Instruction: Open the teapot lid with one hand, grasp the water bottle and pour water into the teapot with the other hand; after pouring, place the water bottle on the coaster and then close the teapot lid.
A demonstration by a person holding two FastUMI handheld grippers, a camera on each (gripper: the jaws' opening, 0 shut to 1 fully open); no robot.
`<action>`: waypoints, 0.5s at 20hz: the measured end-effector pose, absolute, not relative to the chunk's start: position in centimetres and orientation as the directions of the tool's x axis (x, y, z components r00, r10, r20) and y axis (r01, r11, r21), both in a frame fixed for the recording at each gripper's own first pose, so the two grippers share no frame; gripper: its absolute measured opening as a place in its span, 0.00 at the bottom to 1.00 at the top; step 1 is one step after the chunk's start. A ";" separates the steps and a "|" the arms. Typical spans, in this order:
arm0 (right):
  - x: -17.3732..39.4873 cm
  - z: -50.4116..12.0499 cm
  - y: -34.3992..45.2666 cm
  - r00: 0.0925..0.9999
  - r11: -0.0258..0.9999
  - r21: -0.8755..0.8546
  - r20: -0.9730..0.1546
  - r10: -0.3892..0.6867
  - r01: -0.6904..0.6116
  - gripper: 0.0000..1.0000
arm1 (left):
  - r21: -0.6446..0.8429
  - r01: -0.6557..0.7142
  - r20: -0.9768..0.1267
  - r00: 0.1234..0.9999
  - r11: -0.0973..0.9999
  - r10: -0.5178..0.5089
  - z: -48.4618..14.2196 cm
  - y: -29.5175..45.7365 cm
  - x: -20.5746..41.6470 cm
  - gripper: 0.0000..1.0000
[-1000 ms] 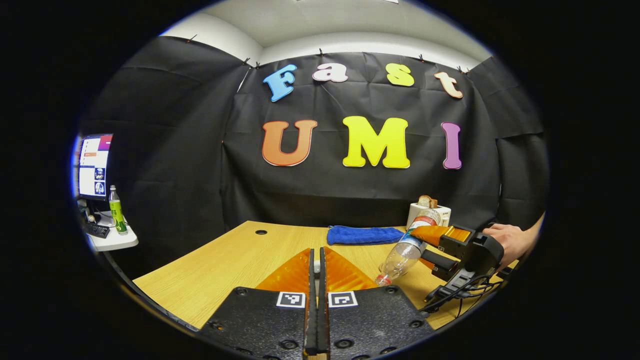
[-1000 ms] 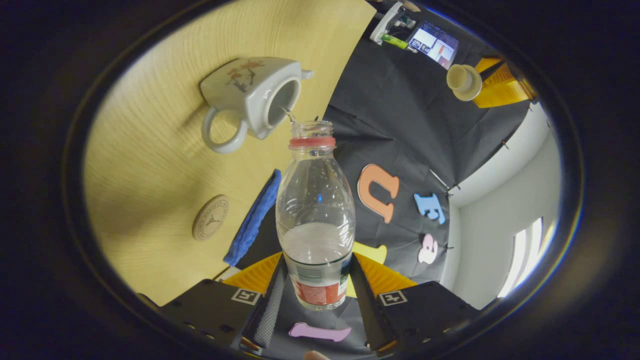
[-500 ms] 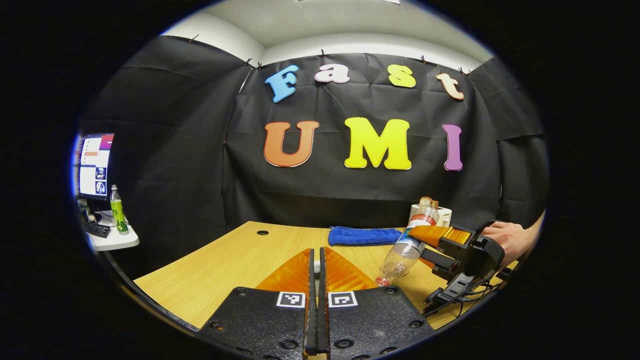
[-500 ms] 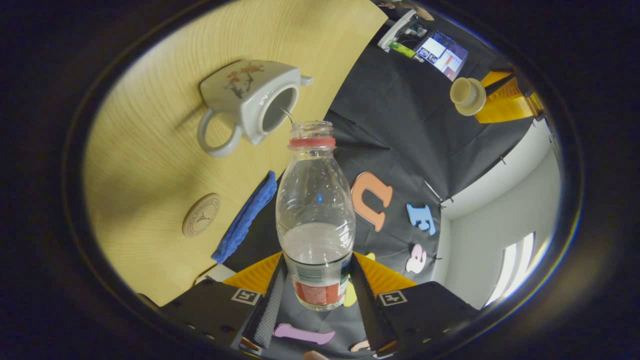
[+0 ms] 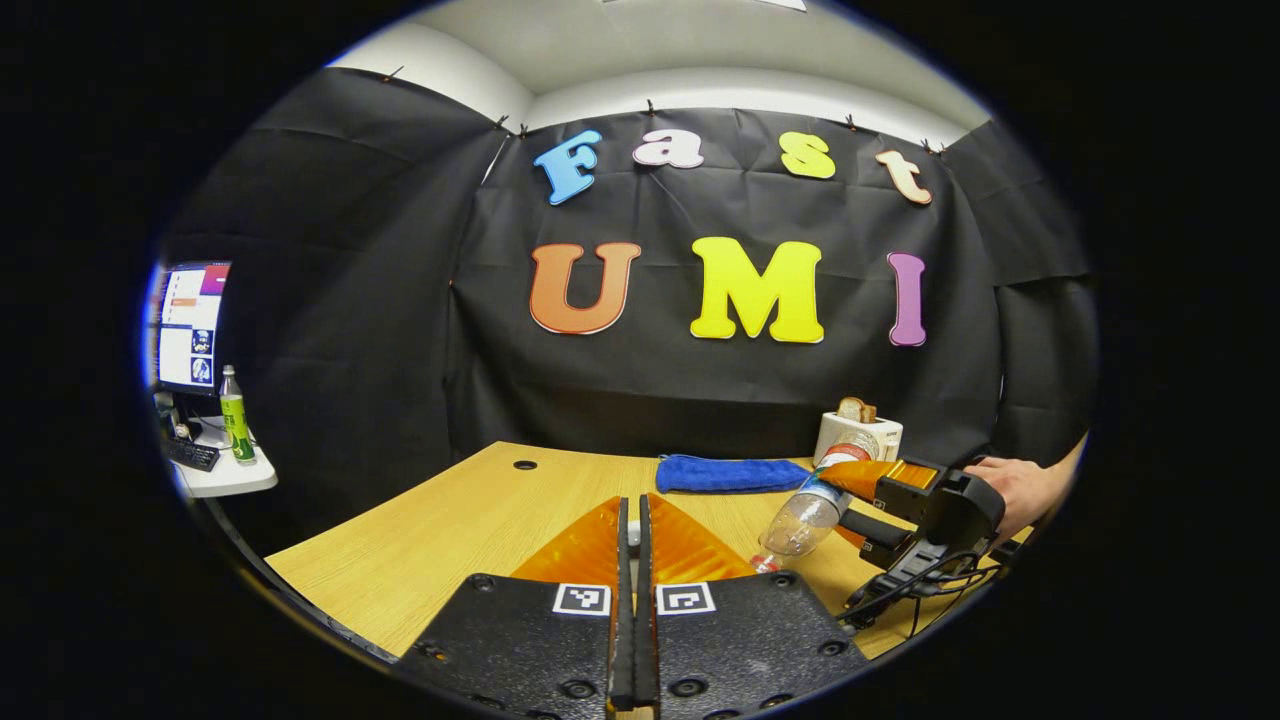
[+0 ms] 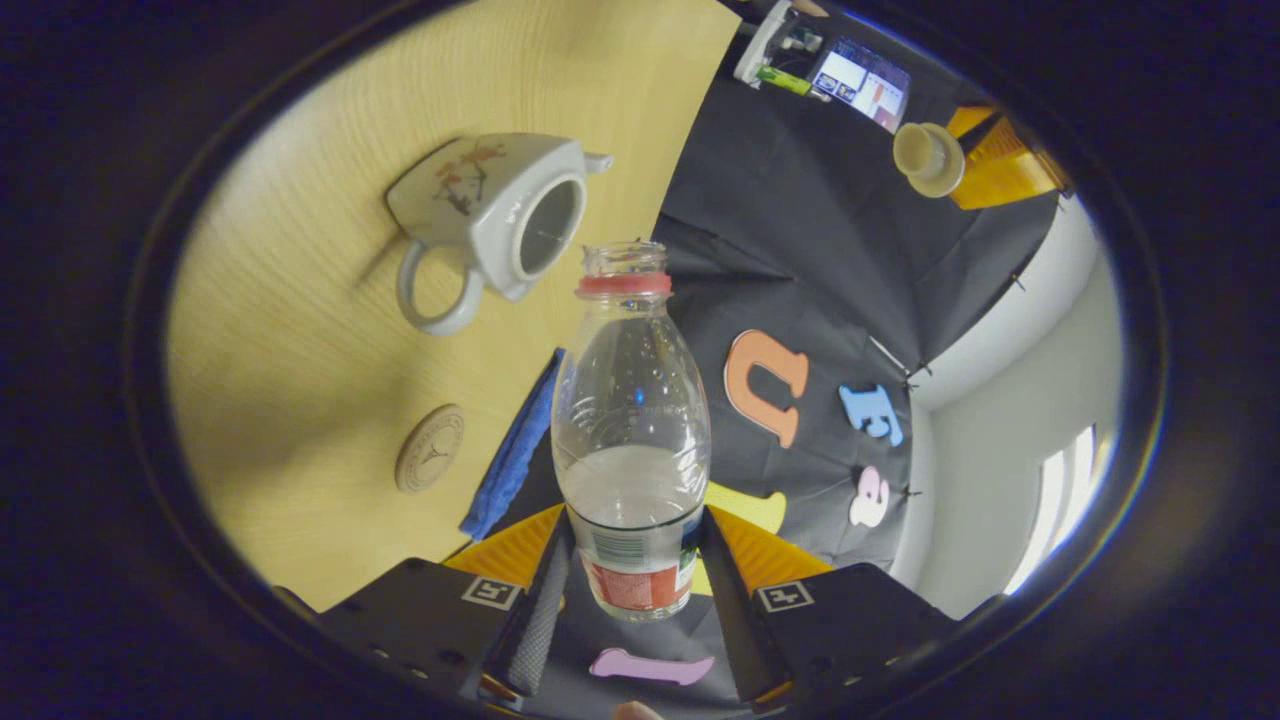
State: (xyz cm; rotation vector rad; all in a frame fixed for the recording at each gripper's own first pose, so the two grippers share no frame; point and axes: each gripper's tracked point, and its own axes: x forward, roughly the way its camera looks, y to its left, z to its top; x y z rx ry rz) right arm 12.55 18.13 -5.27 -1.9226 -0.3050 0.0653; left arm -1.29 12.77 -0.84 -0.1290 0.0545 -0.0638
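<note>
In the left gripper view, the left gripper (image 5: 629, 560) is at the bottom with its two fingers pressed close together. A small pale bit shows between them, but what it is cannot be told from here. Farther off to the right, a hand (image 5: 1010, 487) holds the right gripper (image 5: 850, 497), which has the water bottle (image 5: 808, 506) tipped with its mouth down toward the table (image 5: 440, 530). A blue cloth (image 5: 728, 472) lies at the back of the table, near a toaster (image 5: 858, 427).

In the right gripper view, the right gripper (image 6: 628, 560) has its fingers squeezed on both sides of the water bottle (image 6: 630, 430), low down by the label. The bottle has no cap and there is some water left inside. Its mouth is close beside the open top of the teapot (image 6: 490, 215), which stands on the table (image 6: 300, 400) with its lid off. No stream of water is clear to see. The lid (image 6: 928, 158) is up high and far off, held in the left gripper (image 6: 975, 165). The coaster (image 6: 430, 460) lies bare on the table, near the blue cloth (image 6: 515, 450).

So the lid is off and the pouring looks nearly done or just finished. The bottle must still go on the coaster, and then the lid goes back on.
</note>
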 end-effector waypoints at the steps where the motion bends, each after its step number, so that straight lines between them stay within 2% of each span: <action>1: 12.7 -6.0 17.7 0.972 -0.300 -0.944 0.068 0.223 0.135 0.72 | -0.129 0.060 -0.051 0.996 0.990 -0.067 -0.9 12.7 -1.3 0.03; 3: 12.9 -7.8 16.6 0.985 -0.202 -0.979 -0.018 0.171 0.017 0.73 | -0.128 0.059 -0.051 0.996 0.990 -0.066 -0.8 12.8 -1.3 0.03; 4: 12.7 -8.2 16.6 0.986 -0.143 -0.989 -0.055 0.159 -0.032 0.70 | -0.129 0.060 -0.052 0.996 0.990 -0.067 -0.9 12.7 -1.3 0.03; 6: 12.2 -8.6 16.4 0.984 -0.023 -0.995 -0.103 0.143 -0.101 0.72 | -0.131 0.064 -0.049 0.996 0.989 -0.071 -0.8 12.4 -1.3 0.02; 7: 12.0 -8.8 16.4 0.981 0.043 -0.990 -0.130 0.142 -0.137 0.70 | -0.133 0.071 -0.050 0.996 0.989 -0.078 -0.8 12.2 -1.2 0.02; 8: 11.8 -9.2 16.5 0.975 0.118 -0.975 -0.168 0.146 -0.186 0.72 | -0.135 0.077 -0.053 0.995 0.988 -0.084 -0.9 12.0 -1.2 0.02; 10: 11.1 -10.2 16.6 0.954 0.297 -0.909 -0.252 0.162 -0.291 0.70 | -0.132 0.083 -0.056 0.994 0.988 -0.092 -1.2 11.6 -1.0 0.03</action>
